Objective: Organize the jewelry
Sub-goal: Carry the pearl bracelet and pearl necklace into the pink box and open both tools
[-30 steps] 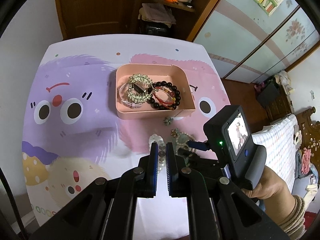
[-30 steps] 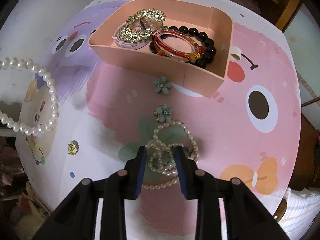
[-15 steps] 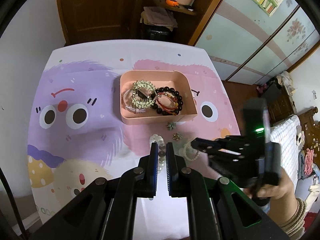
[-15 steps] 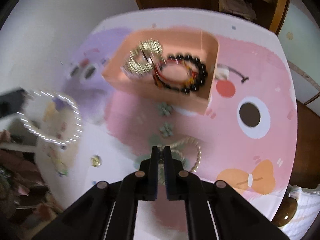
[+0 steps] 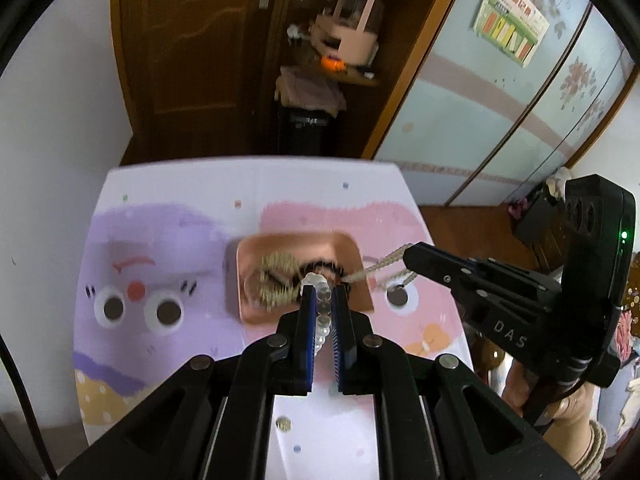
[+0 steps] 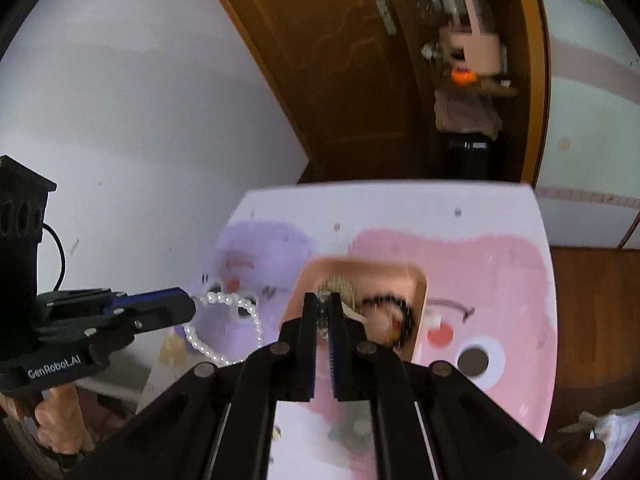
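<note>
The left gripper (image 5: 323,294) is pinched on a white pearl strand (image 6: 228,322), whose beads sit between its blue pads in the left wrist view; in the right wrist view the rest of that strand hangs from its tip as a loop in the air, over the purple side of the table (image 5: 168,184). The right gripper (image 6: 323,306) has its jaws pressed together on a cream pearl strand (image 5: 386,266): small beads show in the narrow gap between its pads, and in the left wrist view two lengths of the strand trail from its tip, off the table, above the right end of the pink tray (image 5: 348,246). Both grippers are held up above the table, each by a hand seen at its handle, the right hand (image 5: 568,420) with a knitted cuff at the wrist. The pink tray lies near the middle of the table, across the border between the purple cartoon monster and the pink one on the cloth. In it lie a gold filigree piece (image 5: 276,276) toward the left and a dark bead bracelet (image 6: 394,316) toward the right, both blurred. A small round gold item (image 5: 284,424) lies on the cloth near the table's near edge. Beyond the far edge stand a brown wooden door (image 5: 192,60) and a shelf with a pink box (image 5: 348,36).
</note>
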Tool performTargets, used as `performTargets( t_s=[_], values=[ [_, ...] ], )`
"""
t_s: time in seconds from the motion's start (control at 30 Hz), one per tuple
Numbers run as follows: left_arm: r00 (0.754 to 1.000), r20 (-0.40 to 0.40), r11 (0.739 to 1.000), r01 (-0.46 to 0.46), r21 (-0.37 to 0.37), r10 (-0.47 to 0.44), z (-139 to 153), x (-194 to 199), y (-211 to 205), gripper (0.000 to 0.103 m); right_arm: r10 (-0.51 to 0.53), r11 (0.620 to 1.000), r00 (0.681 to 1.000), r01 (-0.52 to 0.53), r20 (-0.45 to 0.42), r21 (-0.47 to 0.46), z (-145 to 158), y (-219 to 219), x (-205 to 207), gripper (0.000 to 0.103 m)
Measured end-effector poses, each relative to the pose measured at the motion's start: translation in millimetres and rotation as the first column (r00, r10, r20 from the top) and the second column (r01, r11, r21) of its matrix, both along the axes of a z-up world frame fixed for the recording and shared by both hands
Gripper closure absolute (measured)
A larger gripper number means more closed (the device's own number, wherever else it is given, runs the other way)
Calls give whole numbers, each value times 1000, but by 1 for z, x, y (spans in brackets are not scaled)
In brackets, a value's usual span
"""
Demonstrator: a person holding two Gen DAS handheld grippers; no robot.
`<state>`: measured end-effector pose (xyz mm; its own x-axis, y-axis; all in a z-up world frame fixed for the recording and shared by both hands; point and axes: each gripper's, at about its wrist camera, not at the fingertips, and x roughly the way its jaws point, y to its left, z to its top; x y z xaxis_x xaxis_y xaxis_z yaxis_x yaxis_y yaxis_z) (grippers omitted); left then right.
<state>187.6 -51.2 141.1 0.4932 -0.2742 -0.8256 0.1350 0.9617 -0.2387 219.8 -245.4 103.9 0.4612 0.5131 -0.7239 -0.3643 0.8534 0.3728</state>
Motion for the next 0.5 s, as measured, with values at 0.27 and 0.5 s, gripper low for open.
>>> performTargets(
  t_s=[0.27, 0.5],
  values=[
    [1000, 0, 1000, -18, 20, 18, -13, 38, -11, 98, -45, 999, 999, 45, -1, 5, -7, 3, 32, 99],
    [997, -54, 998, -45, 32, 46, -56, 66, -12, 98, -42, 999, 995, 42, -91, -11, -52, 14, 46, 98]
  ],
)
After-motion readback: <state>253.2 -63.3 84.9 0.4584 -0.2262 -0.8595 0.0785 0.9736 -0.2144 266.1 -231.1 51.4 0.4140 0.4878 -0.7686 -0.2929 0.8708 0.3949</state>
